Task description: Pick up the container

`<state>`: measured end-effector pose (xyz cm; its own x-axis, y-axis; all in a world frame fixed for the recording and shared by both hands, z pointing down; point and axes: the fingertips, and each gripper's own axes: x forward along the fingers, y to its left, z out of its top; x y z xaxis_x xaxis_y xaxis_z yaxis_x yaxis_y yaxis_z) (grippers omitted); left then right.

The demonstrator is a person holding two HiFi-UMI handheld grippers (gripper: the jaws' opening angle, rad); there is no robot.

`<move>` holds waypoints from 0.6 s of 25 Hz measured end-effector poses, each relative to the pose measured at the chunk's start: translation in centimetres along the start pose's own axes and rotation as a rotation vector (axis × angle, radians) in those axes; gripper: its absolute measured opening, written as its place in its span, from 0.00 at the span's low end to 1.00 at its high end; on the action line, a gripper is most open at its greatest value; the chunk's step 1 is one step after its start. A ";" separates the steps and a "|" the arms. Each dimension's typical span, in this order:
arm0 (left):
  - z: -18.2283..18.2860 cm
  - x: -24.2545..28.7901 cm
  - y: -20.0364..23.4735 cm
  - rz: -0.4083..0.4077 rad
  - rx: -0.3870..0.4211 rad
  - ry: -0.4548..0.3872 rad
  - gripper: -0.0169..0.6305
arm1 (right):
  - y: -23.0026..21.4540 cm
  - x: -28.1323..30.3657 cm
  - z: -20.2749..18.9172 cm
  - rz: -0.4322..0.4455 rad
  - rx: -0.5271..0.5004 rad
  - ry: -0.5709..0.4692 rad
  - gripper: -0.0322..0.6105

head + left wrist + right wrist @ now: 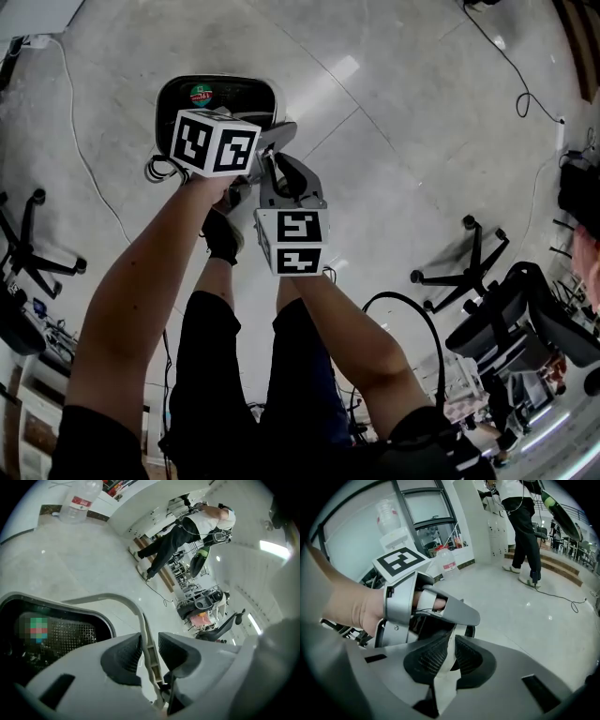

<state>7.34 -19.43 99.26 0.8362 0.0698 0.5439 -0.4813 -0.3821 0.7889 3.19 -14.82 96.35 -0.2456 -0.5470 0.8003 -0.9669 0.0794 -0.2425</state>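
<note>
container: likely light, stiff plastic; lift by thin handle
left tool: narrow, handle between, unclamped
right tool: clamped on handle

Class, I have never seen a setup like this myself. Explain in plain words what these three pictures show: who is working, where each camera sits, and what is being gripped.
There is no robot here: a person holds a two-jaw tool in each hand. The head view comes from a camera on the person's head, looking down past their arms and legs at the pale floor. The other two cameras ride on the tools and look along the jaws. In front of the person is a dark container with a thin white handle. An office chair stands off to the side. The right tool pinches a white strip, seemingly that same handle, between its pads. The left tool has the handle between its pads too, touching one pad, with a gap at the other.
</note>
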 end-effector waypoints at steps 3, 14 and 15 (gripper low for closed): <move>-0.8 -1.3 0.0 0.007 -0.036 -0.003 0.21 | 1.2 -0.2 0.6 0.040 -0.011 -0.009 0.13; -1.1 -6.0 0.2 0.001 -0.068 -0.028 0.17 | 4.8 -1.2 1.8 0.262 -0.091 -0.020 0.13; -1.0 -6.4 0.3 0.002 -0.066 -0.026 0.17 | 4.4 -1.4 1.6 0.263 -0.106 -0.011 0.13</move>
<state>1.61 -19.07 96.33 0.8414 0.0443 0.5386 -0.4987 -0.3203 0.8054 -0.64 -15.06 93.32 -0.4889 -0.5047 0.7115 -0.8720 0.3062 -0.3820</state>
